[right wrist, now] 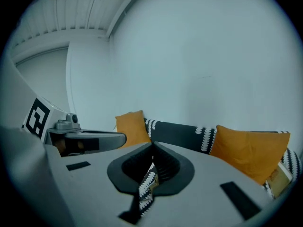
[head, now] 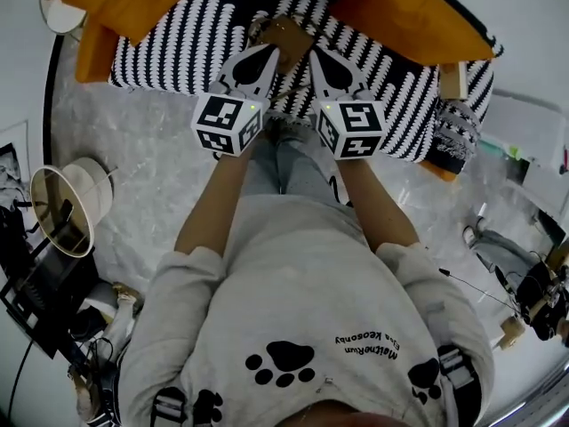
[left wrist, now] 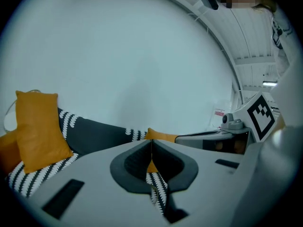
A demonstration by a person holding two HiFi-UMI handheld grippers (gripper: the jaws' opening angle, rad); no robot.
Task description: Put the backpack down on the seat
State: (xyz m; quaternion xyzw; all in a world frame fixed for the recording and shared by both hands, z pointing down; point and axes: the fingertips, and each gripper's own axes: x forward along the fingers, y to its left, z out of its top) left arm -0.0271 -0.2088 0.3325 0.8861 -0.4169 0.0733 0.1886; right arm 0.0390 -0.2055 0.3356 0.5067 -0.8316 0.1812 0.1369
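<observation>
Backpack (head: 286, 36) hangs just under the left gripper (left wrist: 151, 143) and right gripper (right wrist: 152, 148), each clenched on a stripy strap (right wrist: 147, 186), ready to go down on the sofa seat (head: 178, 43) ahead.

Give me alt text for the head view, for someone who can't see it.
From above, a person in a grey paw-print sweatshirt holds the left claw and right claw side by side, each shut on a patterned strap, over a black-and-white patterned sofa with orange cushions. A white lampshade stands at left on the pale floor.
</observation>
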